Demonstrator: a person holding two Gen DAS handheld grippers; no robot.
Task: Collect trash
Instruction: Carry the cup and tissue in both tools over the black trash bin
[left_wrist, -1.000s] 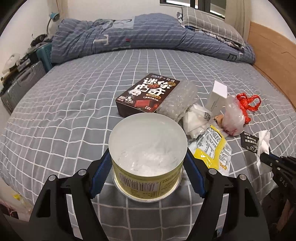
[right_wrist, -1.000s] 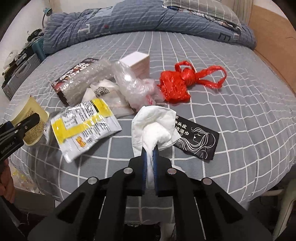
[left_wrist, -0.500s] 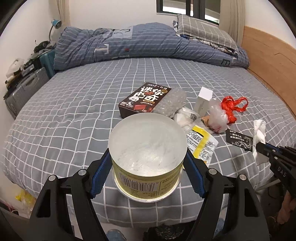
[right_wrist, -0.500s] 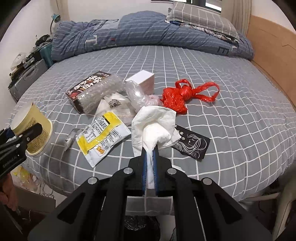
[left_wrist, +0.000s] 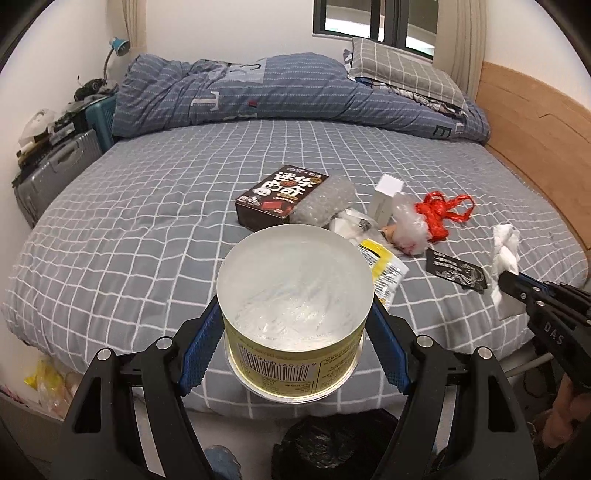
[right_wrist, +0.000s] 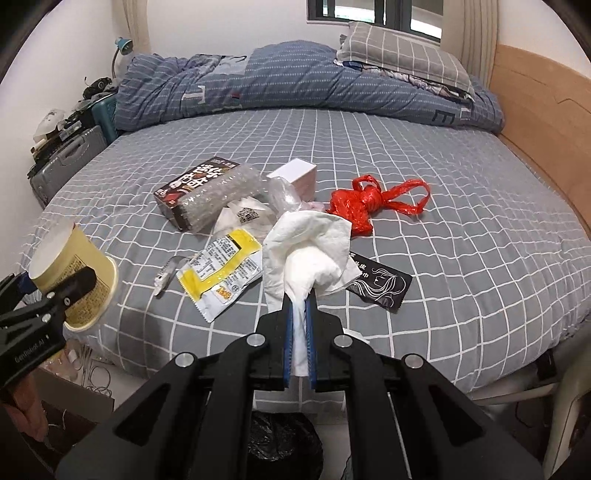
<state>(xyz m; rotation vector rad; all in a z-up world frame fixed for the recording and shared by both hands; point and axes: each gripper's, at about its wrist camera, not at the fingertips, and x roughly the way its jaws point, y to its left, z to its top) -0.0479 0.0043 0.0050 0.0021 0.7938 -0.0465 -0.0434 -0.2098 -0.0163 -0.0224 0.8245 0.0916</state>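
Observation:
My left gripper (left_wrist: 293, 325) is shut on a yellow paper cup (left_wrist: 291, 317), held off the near edge of the bed; the cup also shows in the right wrist view (right_wrist: 74, 280). My right gripper (right_wrist: 299, 314) is shut on a crumpled white tissue (right_wrist: 310, 251), also seen in the left wrist view (left_wrist: 504, 251). A black trash bag (left_wrist: 332, 443) sits on the floor below both grippers and shows in the right wrist view (right_wrist: 284, 443). On the bed lie a yellow snack packet (right_wrist: 221, 273), a dark box (right_wrist: 195, 184), bubble wrap (right_wrist: 225, 195), a red plastic bag (right_wrist: 369, 206) and a black sachet (right_wrist: 380, 284).
A white carton (right_wrist: 295, 177) and clear plastic (right_wrist: 284, 195) lie among the trash. A rolled blue duvet (right_wrist: 295, 85) and pillow (right_wrist: 402, 59) are at the far end. A wooden headboard (right_wrist: 546, 110) is right; suitcases (right_wrist: 66, 162) stand left.
Both grippers have drawn back from the bed and risen, carrying the cup and the tissue. The floor and the black trash bag have come into view below them.

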